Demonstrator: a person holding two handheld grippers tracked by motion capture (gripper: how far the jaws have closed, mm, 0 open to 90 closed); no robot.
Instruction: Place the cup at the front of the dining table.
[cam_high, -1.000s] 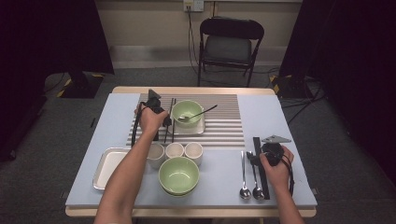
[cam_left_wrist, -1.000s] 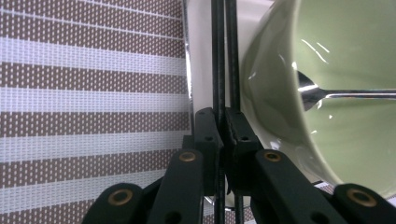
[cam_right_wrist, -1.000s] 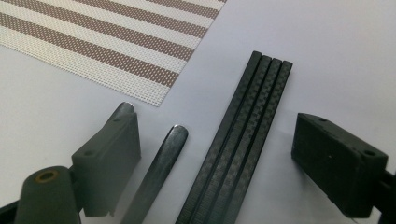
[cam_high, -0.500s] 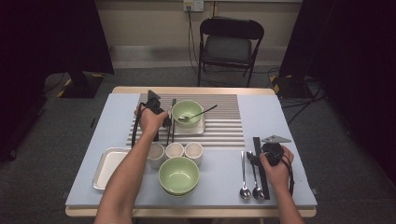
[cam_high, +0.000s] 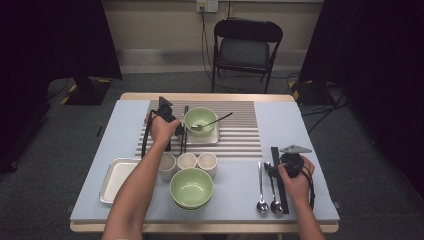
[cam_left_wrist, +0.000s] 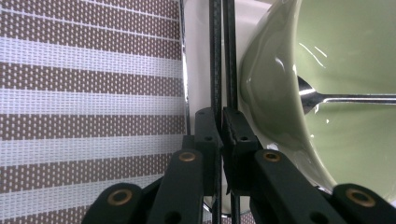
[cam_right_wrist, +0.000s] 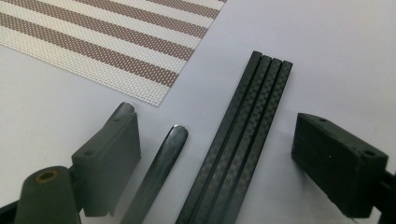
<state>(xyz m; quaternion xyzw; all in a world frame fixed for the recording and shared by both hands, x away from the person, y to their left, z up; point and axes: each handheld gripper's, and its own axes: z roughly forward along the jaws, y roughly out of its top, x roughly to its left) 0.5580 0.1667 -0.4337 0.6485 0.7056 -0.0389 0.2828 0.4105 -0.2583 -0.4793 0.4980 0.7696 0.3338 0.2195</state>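
Table-setting job, by the look of it. Left gripper (cam_left_wrist: 221, 140) has its jaws pinched together on a pair of black chopsticks (cam_left_wrist: 222, 56), gripped partway along so both ends stick out past the pads. The pair sits just left of the green bowl (cam_high: 200, 119), along the left edge of the small white tray (cam_high: 212, 137) that carries the bowl, on the striped mat (cam_high: 240, 135). Long axis runs near-to-far across the table, roughly parallel to the mat's short side; in the left gripper view the two sticks run straight up the frame, side by side and touching, right beside the bowl wall. Cannot tell which end is the tip. My read: they are being laid down as the utensil for that place setting, held low so they land flat and parallel. A spoon (cam_high: 215, 121) rests in the bowl, handle pointing right and away. Right gripper (cam_right_wrist: 217, 154) hangs with jaws wide apart, holding nothing, straddling a bundle of four more chopsticks (cam_right_wrist: 243, 135) on the blue tablecloth (cam_high: 300, 125), with a spoon handle (cam_right_wrist: 161, 165) just inside its left jaw. Those sticks also lie near-to-far, beside two spoons (cam_high: 267, 190) at the near right. Likely the next pickup. Three cups (cam_high: 187, 161), a stacked green bowl (cam_high: 191, 187) and an empty tray (cam_high: 116, 179) wait near the front.
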